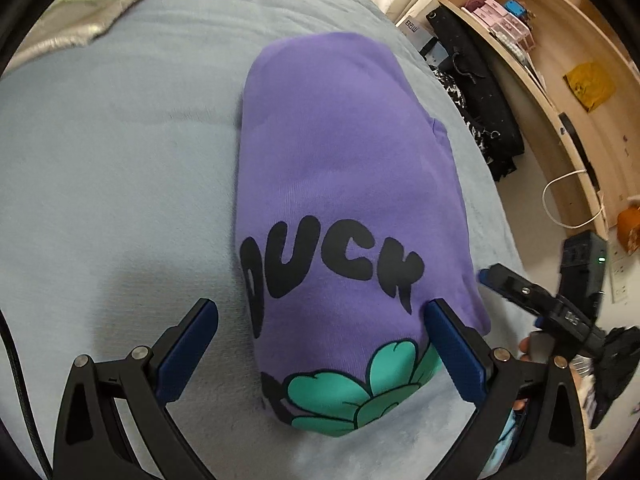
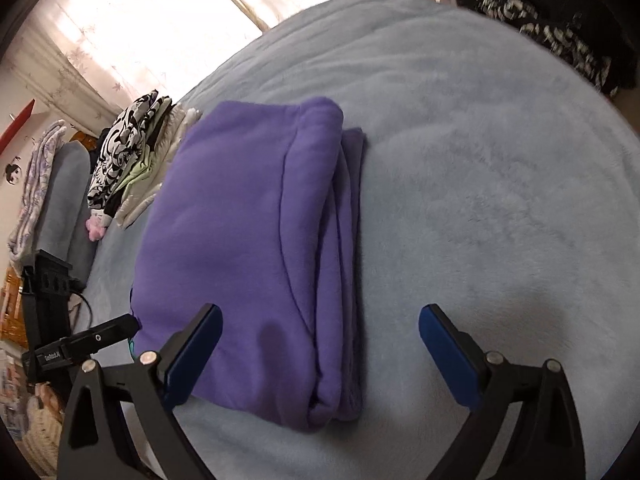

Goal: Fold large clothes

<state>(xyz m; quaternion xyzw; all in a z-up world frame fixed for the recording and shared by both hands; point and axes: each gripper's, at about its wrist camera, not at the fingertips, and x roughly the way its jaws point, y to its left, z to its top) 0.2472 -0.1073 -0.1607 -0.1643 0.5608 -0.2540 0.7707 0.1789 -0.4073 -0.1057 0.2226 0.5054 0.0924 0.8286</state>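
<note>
A pale blue fleece bed cover [image 2: 480,160] carries a folded purple sweatshirt [image 1: 340,160]. The left gripper [image 1: 322,344] and right gripper [image 2: 320,348] hang wide open above it, holding nothing. Grabbing too few layers could undo folds.

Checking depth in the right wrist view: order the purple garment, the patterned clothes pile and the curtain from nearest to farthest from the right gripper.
1. Purple garment, folded, just ahead of the right gripper.
2. Patterned clothes pile, beyond it, left.
3. Curtain, past the bed, top left.
</note>
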